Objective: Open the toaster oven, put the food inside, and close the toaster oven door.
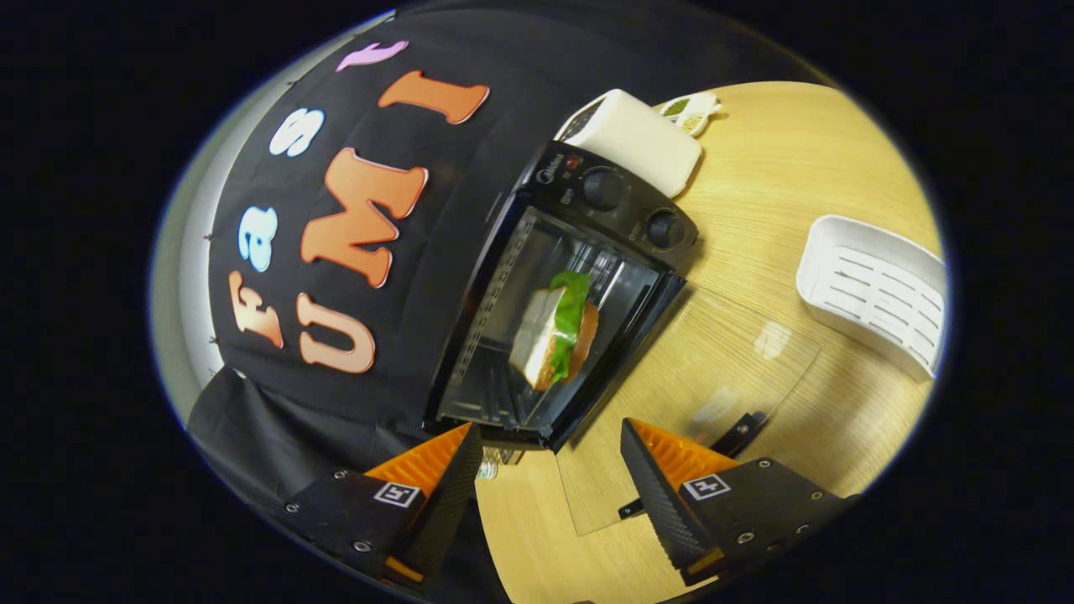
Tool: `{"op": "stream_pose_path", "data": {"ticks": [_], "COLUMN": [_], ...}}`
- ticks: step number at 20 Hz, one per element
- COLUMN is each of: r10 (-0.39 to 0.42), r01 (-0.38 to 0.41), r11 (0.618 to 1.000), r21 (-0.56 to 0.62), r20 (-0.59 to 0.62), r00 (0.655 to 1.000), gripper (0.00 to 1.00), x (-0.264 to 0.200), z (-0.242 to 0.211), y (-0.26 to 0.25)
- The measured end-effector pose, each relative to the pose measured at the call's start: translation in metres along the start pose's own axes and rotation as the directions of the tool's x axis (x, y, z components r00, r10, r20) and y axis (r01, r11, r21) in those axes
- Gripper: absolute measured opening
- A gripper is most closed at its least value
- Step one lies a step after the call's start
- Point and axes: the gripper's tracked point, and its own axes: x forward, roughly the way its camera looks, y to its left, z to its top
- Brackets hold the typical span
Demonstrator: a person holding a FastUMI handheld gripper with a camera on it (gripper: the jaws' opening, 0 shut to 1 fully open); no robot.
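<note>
My gripper (550,457) hangs wide apart and holds nothing. At 12 o'clock, just ahead, the toaster oven (579,277) stands open with the sandwich (555,329) inside; its glass door (696,394) lies flat on the worktop (780,184) toward 1 o'clock. A white basket (873,294) sits at 2 o'clock; a white toaster (642,138) stands beyond the oven.

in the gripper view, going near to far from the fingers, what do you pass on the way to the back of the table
open hand-held gripper with nothing between its fingers → clear glass oven door folded down flat on the wooden table → layered sandwich with green lettuce inside the black toaster oven → white boxy appliance behind the oven
</note>
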Motion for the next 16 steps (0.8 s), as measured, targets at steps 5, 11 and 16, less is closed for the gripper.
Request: {"op": "stream_pose_path", "data": {"ticks": [5, 11, 16], "r10": [-0.133, -0.37, -0.497], "r01": [0.128, 0.298, 0.31], "r11": [0.915, 0.636, 0.461], "r21": [-0.383, -0.712, -0.831], "r20": [0.014, 0.057, 0.047], "r00": [0.991, 0.927, 0.866], "gripper": [0.98, 0.99, 0.99], "x": [-0.032, -0.039, -0.021], "z": [-0.023, -0.041, -0.054], "y": [-0.025, -0.091, -0.127]}}
